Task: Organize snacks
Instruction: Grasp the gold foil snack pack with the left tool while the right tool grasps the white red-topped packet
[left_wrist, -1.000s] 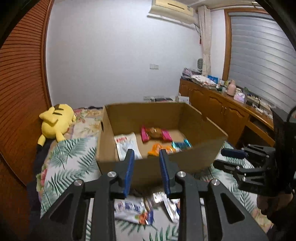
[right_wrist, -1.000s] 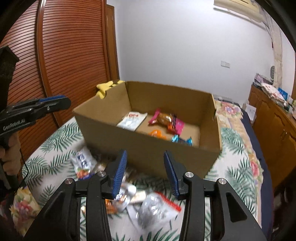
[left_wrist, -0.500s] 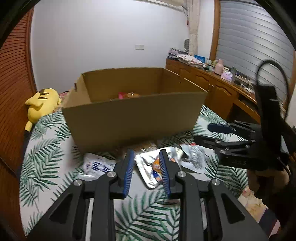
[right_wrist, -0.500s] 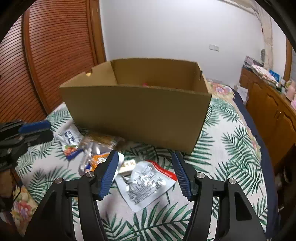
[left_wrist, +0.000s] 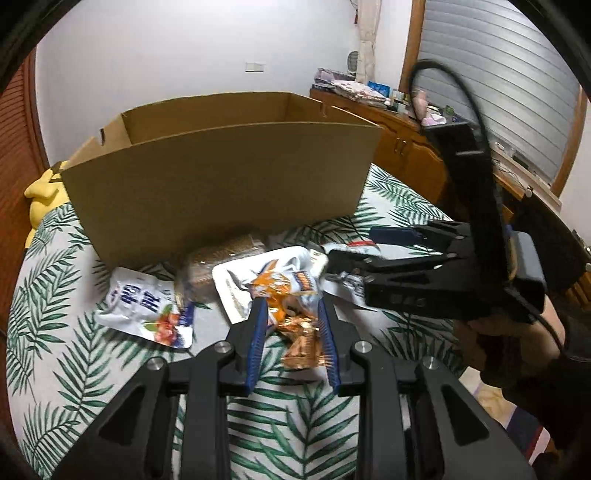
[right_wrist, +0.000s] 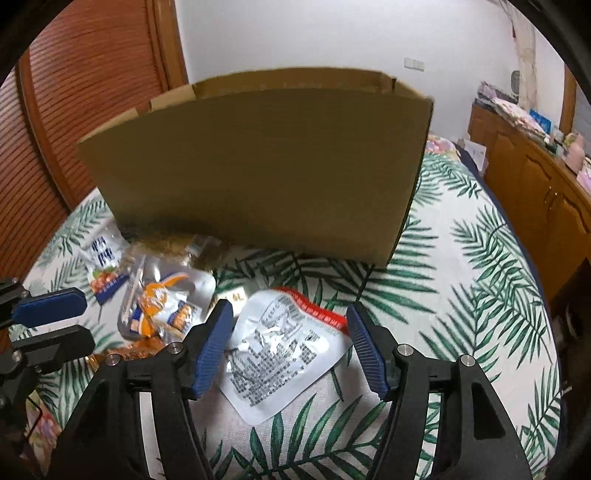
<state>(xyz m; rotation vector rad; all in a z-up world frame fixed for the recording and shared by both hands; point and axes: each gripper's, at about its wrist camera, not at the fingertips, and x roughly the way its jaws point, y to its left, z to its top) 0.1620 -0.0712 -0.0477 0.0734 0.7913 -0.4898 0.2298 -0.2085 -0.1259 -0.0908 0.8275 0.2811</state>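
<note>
A brown cardboard box (left_wrist: 221, 177) stands on the leaf-print bed; it also shows in the right wrist view (right_wrist: 258, 162). Loose snack packets lie in front of it. My left gripper (left_wrist: 290, 314) is open, low over the bed, its fingers either side of a crinkly orange packet (left_wrist: 299, 343). My right gripper (right_wrist: 290, 325) is open wide over a silver-white packet with a red edge (right_wrist: 280, 343). The right gripper (left_wrist: 354, 247) also shows at the right of the left wrist view. A white and blue packet (left_wrist: 147, 310) and a brown packet (left_wrist: 218, 258) lie by the box.
A silver packet with orange print (right_wrist: 166, 302) lies left of the red-edged one. A yellow plush toy (left_wrist: 42, 195) sits behind the box at left. Wooden cabinets (right_wrist: 535, 184) line the right wall. A slatted wooden wardrobe (right_wrist: 74, 92) stands at left.
Both grippers have come down from above the box to the packets in front of it. The right gripper has opened wider. The box's inside is no longer seen.
</note>
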